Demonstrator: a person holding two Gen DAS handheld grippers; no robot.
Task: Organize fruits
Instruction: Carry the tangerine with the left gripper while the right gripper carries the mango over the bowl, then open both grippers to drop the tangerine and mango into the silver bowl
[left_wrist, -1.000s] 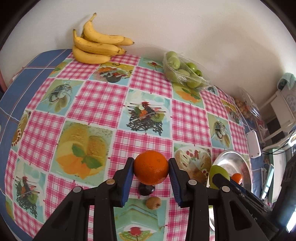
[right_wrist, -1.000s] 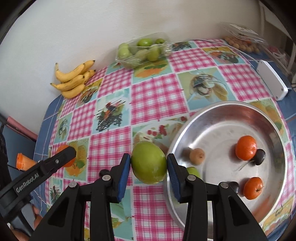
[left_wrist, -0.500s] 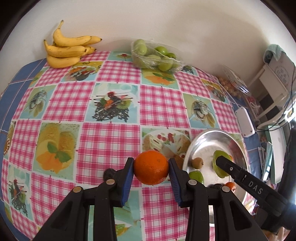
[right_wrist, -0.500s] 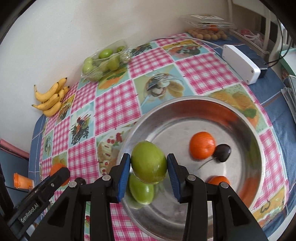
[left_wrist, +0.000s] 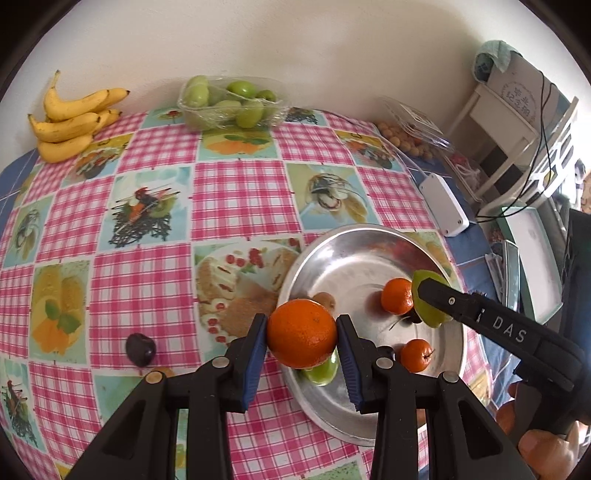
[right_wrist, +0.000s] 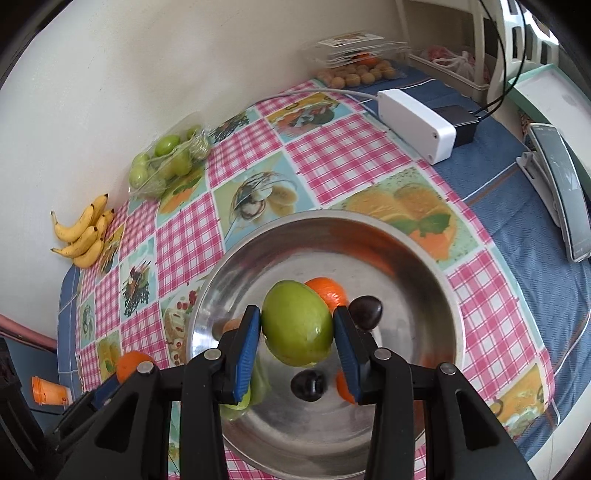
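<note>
My left gripper (left_wrist: 301, 338) is shut on an orange (left_wrist: 301, 334), which hangs over the near left rim of the steel bowl (left_wrist: 354, 258). My right gripper (right_wrist: 297, 334) is shut on a green mango (right_wrist: 297, 326) above the middle of the bowl (right_wrist: 417, 254). Inside the bowl lie two small tangerines (left_wrist: 397, 295), a green fruit (left_wrist: 321, 371), a brown fruit (left_wrist: 325, 299) and dark plums (right_wrist: 365, 312). In the left wrist view the right gripper (left_wrist: 430, 295) comes in from the right with the mango. A dark plum (left_wrist: 140, 349) sits on the tablecloth left of my left gripper.
Bananas (left_wrist: 70, 120) and a clear pack of green fruits (left_wrist: 229, 101) lie along the wall. A white box (right_wrist: 417, 123) with cables, a tray of small brown fruits (right_wrist: 354, 75) and a phone (right_wrist: 565, 184) sit to the right. The checked tablecloth (left_wrist: 240, 192) covers the table.
Both grippers moved right across the table with their fruits. The mango went from the bowl's left rim to over its middle. The orange went from open tablecloth to the bowl's edge.
</note>
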